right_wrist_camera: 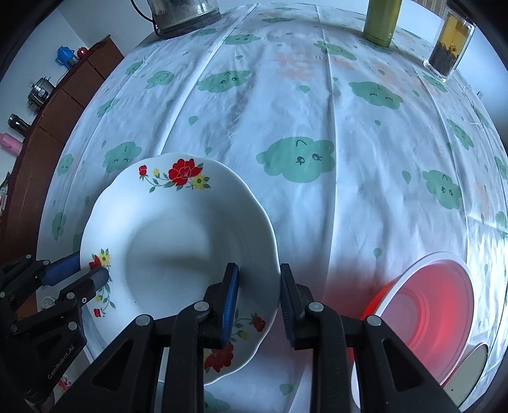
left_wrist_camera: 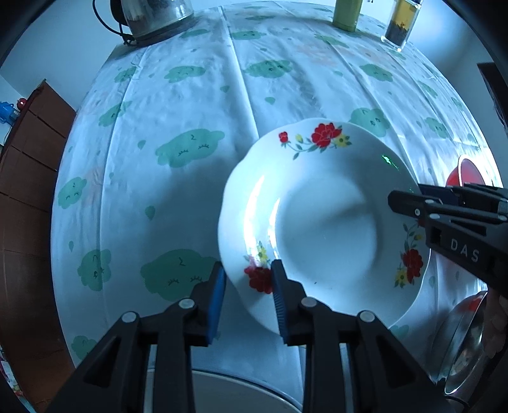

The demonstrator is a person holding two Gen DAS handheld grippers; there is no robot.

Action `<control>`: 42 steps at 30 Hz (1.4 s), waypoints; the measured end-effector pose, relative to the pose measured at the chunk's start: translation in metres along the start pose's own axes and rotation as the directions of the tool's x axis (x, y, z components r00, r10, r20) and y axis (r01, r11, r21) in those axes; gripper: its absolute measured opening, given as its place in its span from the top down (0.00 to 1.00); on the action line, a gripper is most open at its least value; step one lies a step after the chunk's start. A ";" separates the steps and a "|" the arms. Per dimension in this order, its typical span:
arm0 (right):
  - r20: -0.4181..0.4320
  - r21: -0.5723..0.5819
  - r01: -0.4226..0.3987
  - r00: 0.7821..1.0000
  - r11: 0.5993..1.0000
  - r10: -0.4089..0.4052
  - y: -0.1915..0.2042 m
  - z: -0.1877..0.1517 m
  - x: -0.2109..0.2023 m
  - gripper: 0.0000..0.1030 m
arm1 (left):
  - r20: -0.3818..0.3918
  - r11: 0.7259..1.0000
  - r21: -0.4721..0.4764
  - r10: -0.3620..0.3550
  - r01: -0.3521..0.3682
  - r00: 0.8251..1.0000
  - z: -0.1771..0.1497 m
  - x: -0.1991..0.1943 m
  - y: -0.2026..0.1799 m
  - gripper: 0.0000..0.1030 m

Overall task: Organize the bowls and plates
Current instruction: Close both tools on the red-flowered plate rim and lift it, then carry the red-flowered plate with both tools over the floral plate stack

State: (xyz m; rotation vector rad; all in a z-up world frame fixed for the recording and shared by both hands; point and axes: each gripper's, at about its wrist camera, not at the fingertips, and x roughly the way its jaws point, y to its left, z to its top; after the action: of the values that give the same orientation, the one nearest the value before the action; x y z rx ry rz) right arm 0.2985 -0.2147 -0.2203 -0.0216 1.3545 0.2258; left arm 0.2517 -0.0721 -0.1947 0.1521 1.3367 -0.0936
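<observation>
A white deep plate with red and yellow flowers on its rim lies near the front edge of the table. My left gripper is shut on the plate's left rim, one blue pad above it and one below. My right gripper is shut on the opposite, right rim in the same way. Both point steeply down. A red bowl stands to the right of the plate, with a steel bowl nearer the table's front right corner.
The table has a white cloth with green clouds. At its far edge stand a glass kettle, a green bottle and a glass jar. A brown cabinet is at the left.
</observation>
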 end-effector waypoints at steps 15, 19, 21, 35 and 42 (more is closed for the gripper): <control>0.008 0.005 -0.011 1.000 1.000 0.011 0.001 -0.002 -0.011 0.74 | 0.014 1.000 -0.006 -0.001 0.001 1.000 -0.001 -0.006 0.005 0.74; 0.013 0.003 -0.016 1.000 1.000 0.016 0.003 -0.003 -0.015 0.74 | 0.020 1.000 -0.007 0.006 -0.006 1.000 -0.003 -0.008 0.006 0.74; 0.014 0.003 -0.019 1.000 1.000 0.019 0.003 -0.004 -0.016 0.74 | 0.017 1.000 -0.011 0.004 -0.004 1.000 -0.004 -0.008 0.008 0.74; 0.020 0.008 -0.023 1.000 1.000 0.023 0.003 -0.010 -0.022 0.74 | 0.036 1.000 -0.015 0.004 -0.004 0.999 -0.008 -0.019 0.009 0.74; 0.026 0.003 -0.028 0.999 1.000 0.028 0.008 -0.016 -0.030 0.74 | 0.041 1.000 -0.022 0.008 -0.007 0.999 -0.013 -0.024 0.011 0.74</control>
State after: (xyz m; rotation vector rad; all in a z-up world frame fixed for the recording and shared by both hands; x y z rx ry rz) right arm 0.2760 -0.2136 -0.1940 0.0034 1.3298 0.2463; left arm 0.2359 -0.0596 -0.1735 0.1361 1.2956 -0.0757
